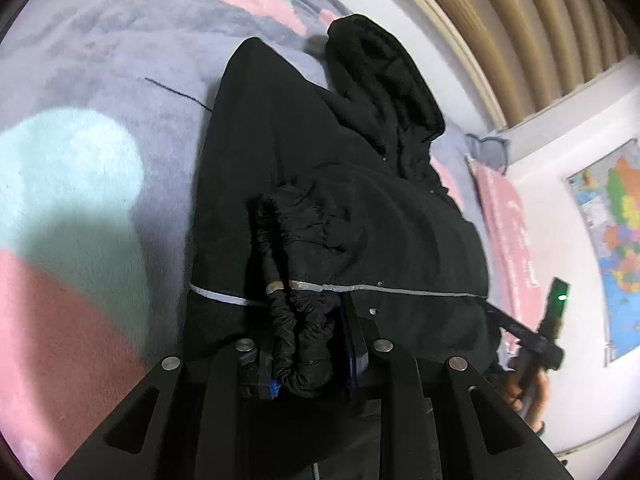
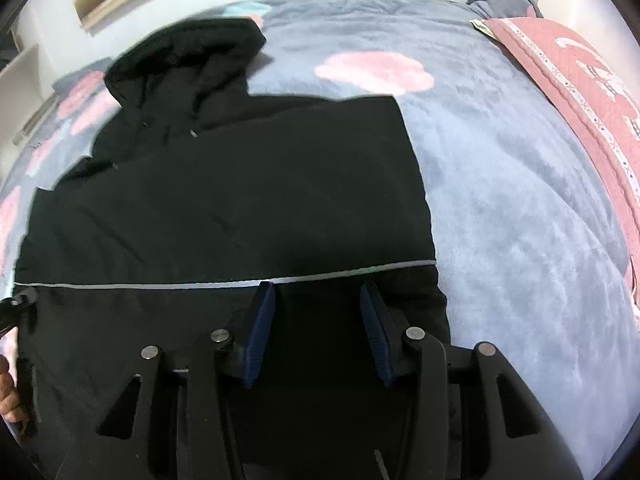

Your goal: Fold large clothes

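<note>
Left claw [image 1: 308,364] pinches jacket [image 2: 224,200] cuff [image 1: 304,344] — right view hides it.

your black hooded jacket [image 2: 224,184] lies flat on the bed, hood at the far end, a thin grey stripe crossing near its hem.

Both views are fairly bright but soft, with strong fisheye bending and dark vignette at the corners. The black jacket [image 2: 224,200] shows almost no detail. Its hood [image 2: 184,56] is blurred. A soft shadow falls on the blanket [image 1: 80,240] in the left wrist view.
</note>
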Demonstrator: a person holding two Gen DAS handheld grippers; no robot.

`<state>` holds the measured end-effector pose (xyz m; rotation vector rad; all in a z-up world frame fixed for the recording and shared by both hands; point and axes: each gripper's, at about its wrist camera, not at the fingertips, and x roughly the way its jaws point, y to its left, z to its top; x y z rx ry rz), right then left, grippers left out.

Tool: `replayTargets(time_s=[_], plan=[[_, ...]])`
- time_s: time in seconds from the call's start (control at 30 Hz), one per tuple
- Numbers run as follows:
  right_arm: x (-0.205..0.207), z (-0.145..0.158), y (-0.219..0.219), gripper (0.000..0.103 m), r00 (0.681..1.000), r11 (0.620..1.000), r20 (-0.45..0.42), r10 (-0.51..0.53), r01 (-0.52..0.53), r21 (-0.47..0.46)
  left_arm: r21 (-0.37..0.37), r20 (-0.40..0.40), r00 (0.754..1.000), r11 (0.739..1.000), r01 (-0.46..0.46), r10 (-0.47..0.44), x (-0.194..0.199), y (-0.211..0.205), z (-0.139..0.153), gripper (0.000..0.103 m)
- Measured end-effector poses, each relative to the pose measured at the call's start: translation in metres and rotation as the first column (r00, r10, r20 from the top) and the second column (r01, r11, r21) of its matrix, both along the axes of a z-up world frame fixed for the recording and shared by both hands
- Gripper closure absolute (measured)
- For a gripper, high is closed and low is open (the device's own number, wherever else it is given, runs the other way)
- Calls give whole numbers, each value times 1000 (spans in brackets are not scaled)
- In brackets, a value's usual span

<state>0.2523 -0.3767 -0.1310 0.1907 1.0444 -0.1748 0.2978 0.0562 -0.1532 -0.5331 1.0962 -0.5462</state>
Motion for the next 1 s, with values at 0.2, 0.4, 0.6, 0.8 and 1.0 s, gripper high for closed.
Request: replayTargets(time_s=[0.2,0.4,0.6,0.8,1.0], plan=[[0,1,-2,56,1000,1000,-8,20,-21,-15,79,87,996,997,3,-10,-25,2,36,77],[-40,49,1,51,990,997,134,46,-53,51,109,298,955,993,-44,10,-68,6,112,73],[-43,41,24,51,988,994,110,108,-107,-16,141,258,966,990,-16,-22,-49,-42,96,58],[-30,0,21,52,987,988,52,152,-151,-36,461,157,981,887,30,-115,-27,-100,23,59],[-31,-3,17,51,987,988,34,157,-157,-5,400,119,987,915,53,-109,-30,-88,40,59]])
